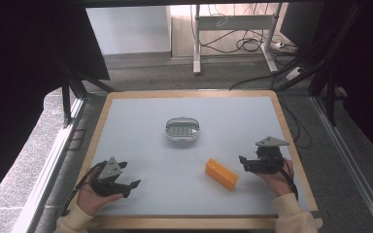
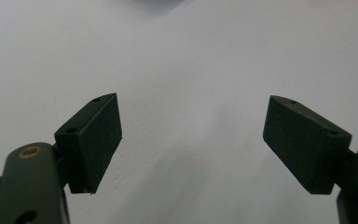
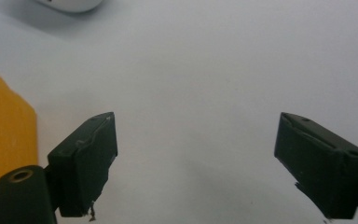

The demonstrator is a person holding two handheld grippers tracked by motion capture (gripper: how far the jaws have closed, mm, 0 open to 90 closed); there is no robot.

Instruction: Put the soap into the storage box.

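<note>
Waiting at the start: both grippers open, orange block nearest the right one

Judging from the layout, this looks like the approach step, nothing grabbed yet. Right gripper (image 1: 243,163) sits at the right side of the table (image 1: 126,126), held low, jaws pointing left toward the orange block (image 1: 221,174). Jaws stand wide apart w/ bare table between them; same in the right gripper view (image 3: 196,163), no contact w/ anything.

Block lies just beside the right gripper, to its left and a bit nearer the person, long axis running diagonally. Near but apart, not touching. In the right gripper view the block (image 3: 4,135) shows at the left edge, outside the left jaw, so it isn't lined up between the pads yet.

Left gripper (image 1: 132,187) rests at the near-left of the table, also spread wide, empty; the left gripper view (image 2: 193,140) confirms it. Block is well apart from it, off to its right.

Clear lidded container (image 1: 182,129) stands mid-table, further away from both grippers, apart from the block; prob. the destination, but can't tell for sure.

Next move, as I read it: swing the right gripper left and slightly toward the person so the block comes between the jaws, turn the wrist to match the block's diagonal, take it across the narrow side, then close.
</note>
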